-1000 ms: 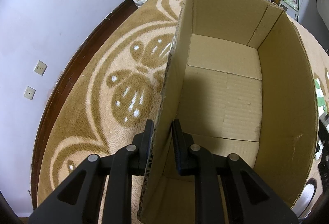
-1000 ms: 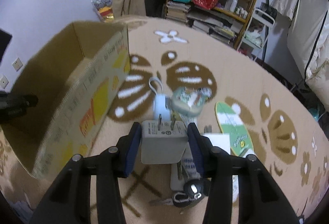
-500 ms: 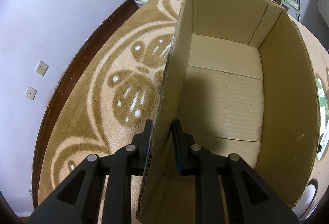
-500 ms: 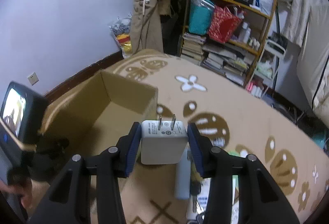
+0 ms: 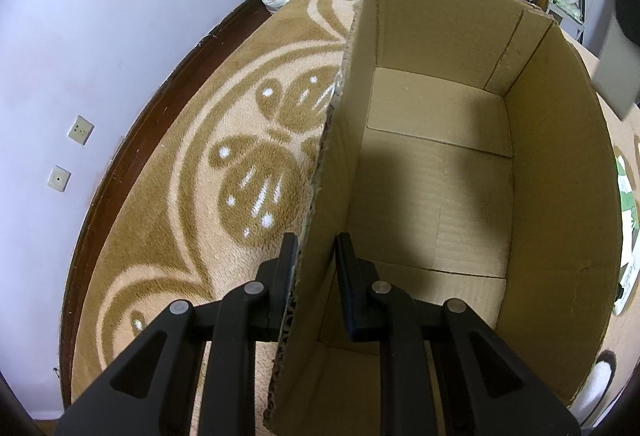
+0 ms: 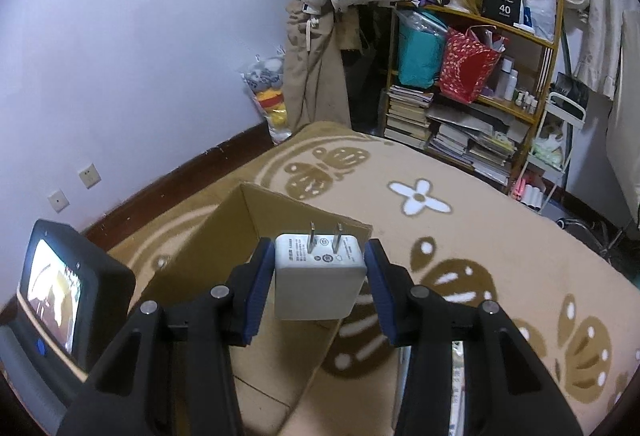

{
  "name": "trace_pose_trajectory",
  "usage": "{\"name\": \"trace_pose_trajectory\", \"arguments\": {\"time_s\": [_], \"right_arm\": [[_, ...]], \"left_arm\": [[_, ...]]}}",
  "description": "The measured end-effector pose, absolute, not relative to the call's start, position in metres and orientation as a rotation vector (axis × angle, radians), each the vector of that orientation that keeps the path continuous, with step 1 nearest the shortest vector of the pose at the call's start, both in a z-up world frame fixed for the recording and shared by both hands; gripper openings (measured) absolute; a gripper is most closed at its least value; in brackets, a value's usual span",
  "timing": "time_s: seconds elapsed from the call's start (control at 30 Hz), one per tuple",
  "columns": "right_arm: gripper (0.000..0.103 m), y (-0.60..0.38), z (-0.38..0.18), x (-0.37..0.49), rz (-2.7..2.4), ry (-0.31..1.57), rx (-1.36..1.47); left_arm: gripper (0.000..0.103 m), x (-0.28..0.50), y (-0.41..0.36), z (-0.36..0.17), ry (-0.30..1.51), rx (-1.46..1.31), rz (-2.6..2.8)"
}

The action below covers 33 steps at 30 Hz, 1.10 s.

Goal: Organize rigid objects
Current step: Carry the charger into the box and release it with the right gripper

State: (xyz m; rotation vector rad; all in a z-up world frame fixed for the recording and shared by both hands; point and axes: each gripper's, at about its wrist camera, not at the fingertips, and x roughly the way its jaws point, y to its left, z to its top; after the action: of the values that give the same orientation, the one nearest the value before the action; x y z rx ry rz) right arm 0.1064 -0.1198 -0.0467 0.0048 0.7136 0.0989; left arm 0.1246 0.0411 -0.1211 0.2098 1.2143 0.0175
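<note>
Step in hand: carrying charger (image 6: pixel 320 282) to box (image 6: pixel 224 236). My right gripper (image 6: pixel 318 286) clamped on charger body, jaws part open around it, prongs pointing up-frame, mid-frame just above box's near corner. My left gripper (image 5: pixel 316 272) pinched tight on box wall (image 5: pixel 320 236), lower centre of left view, steadying it. Box floor (image 5: pixel 436 171) bare. Next, I judge: bring charger over opening, lower past rim, then release; watch the wall edge.
</note>
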Motion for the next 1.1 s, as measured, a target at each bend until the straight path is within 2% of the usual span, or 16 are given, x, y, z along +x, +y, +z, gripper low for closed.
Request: {"name": "trace_pose_trajectory", "arguments": {"time_s": [0.97,1.1], "right_arm": [[0.050,-0.114,-0.076,0.114,0.141,0.739,0.009],[0.074,-0.122,-0.067,0.108,0.103,0.715,-0.004]], "left_arm": [[0.018,0.126,0.045,-0.121,1.215,0.189,0.014],[0.017,0.127,0.047,-0.121,1.215,0.178,0.018]]}}
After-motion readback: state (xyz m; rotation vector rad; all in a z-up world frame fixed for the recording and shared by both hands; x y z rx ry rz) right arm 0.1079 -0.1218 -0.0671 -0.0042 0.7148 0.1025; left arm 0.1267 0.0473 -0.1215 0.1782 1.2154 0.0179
